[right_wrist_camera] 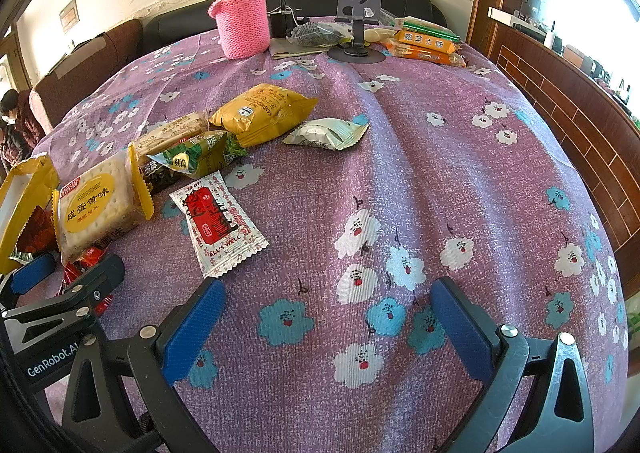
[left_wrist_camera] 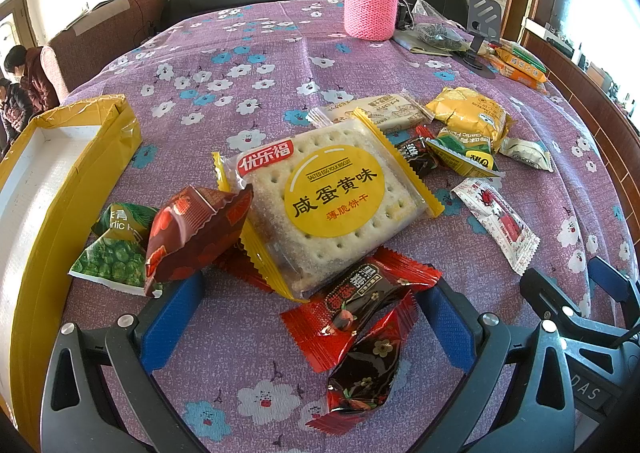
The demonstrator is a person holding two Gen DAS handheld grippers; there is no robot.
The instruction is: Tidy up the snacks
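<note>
Lying between the spread fingers of the left gripper (left_wrist_camera: 308, 317), red candies (left_wrist_camera: 356, 309), cracker pack (left_wrist_camera: 320, 201) just beyond (yellow box (left_wrist_camera: 60, 173) beside), right gripper (right_wrist_camera: 328, 329) held apart over bare cloth (right_wrist_camera: 440, 173).

Biscuit pack (left_wrist_camera: 332, 205): "优乐福", "SALTED EGG YOLK BISCUIT", "咸蛋黄味", "薄脆饼干".
White sachet (right_wrist_camera: 218, 223): "ALL'S WELL".
Green pea packet (left_wrist_camera: 116, 249): "Garlic", partly hidden.
Orange pack (right_wrist_camera: 428, 41): "咸芝士味".
Left hand-held gripper (right_wrist_camera: 60, 285) body: "GenRobot.AI".
</note>
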